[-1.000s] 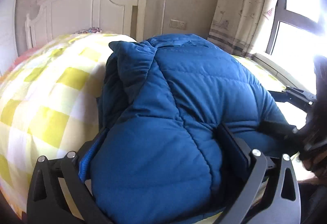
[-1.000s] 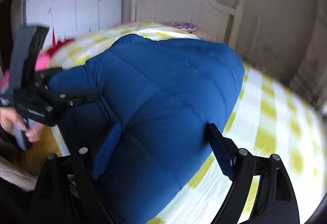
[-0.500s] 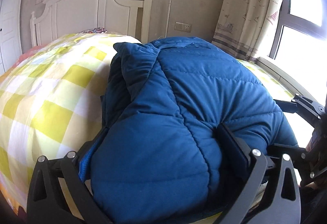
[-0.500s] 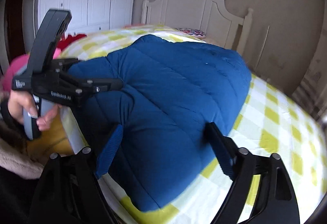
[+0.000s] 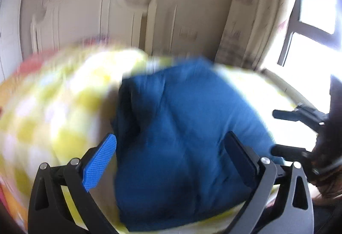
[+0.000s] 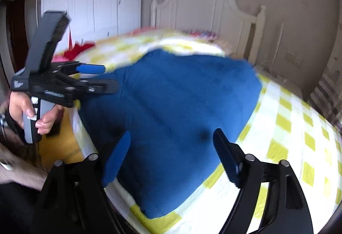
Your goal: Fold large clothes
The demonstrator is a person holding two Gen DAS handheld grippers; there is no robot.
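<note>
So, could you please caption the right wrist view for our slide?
Folded blue padded jacket on a yellow checked bedspread, framed by the right claw.

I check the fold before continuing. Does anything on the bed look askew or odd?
Mostly tidy: the blue quilted puffer jacket lies folded on the yellow-and-white checked bedspread. Only its left edge looks bunched and uneven; blur hides detail.
</note>
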